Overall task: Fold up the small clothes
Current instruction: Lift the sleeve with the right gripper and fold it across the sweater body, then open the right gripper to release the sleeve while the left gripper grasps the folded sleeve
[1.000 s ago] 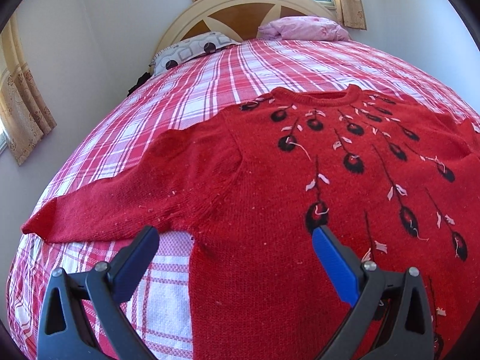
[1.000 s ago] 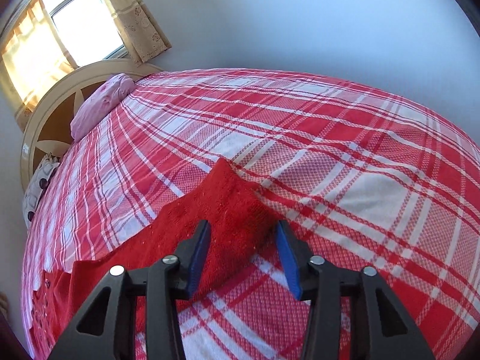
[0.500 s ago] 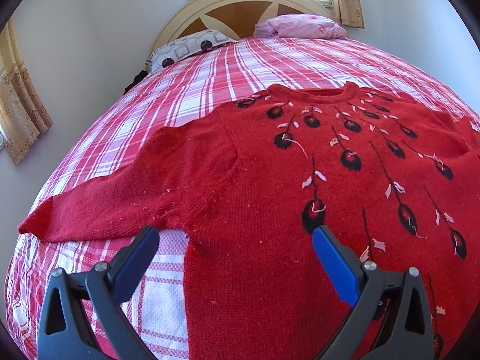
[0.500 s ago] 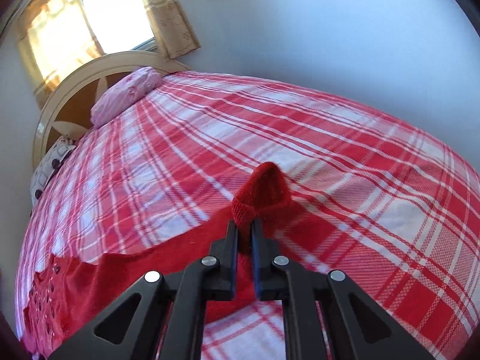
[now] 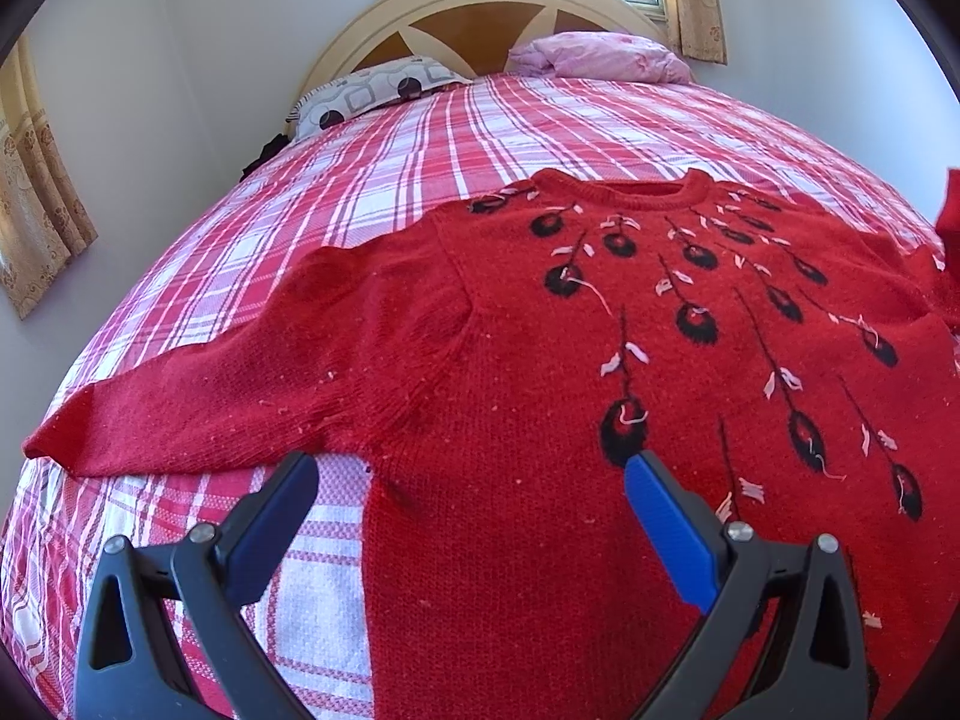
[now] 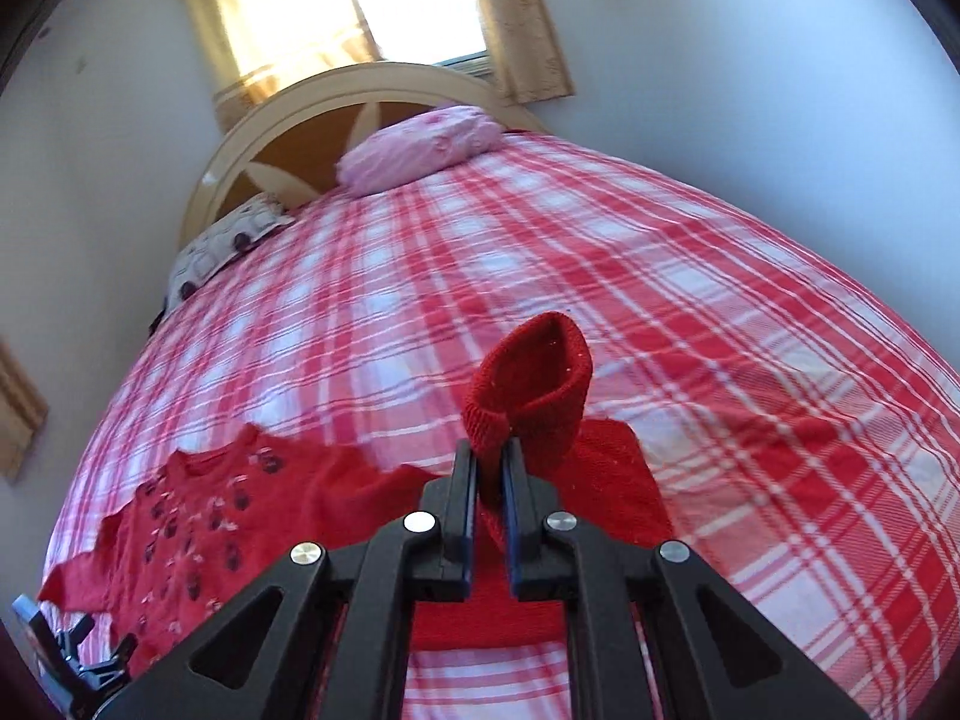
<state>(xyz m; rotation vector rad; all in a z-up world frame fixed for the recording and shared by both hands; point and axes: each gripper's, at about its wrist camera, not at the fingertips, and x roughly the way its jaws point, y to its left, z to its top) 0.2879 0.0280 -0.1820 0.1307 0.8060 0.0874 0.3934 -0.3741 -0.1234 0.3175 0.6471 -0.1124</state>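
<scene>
My right gripper has its jaws pinched nearly together on the cuff of the red sweater's sleeve, and the ribbed end stands up above the fingertips in a curled loop, lifted off the plaid bedspread. The rest of that sleeve trails down beneath the jaws toward 6 o'clock. My left gripper hangs wide open with nothing in it, its blue pads spread over the lower body of the red sweater, which lies flat, front side up, with black and white embroidered motifs fanning down from the neckline at 12 o'clock. The other sleeve stretches flat toward 9 o'clock. Beyond the sweater, at 12 o'clock, sit a patterned pillow, a pink pillow and the curved headboard under a curtained window.
</scene>
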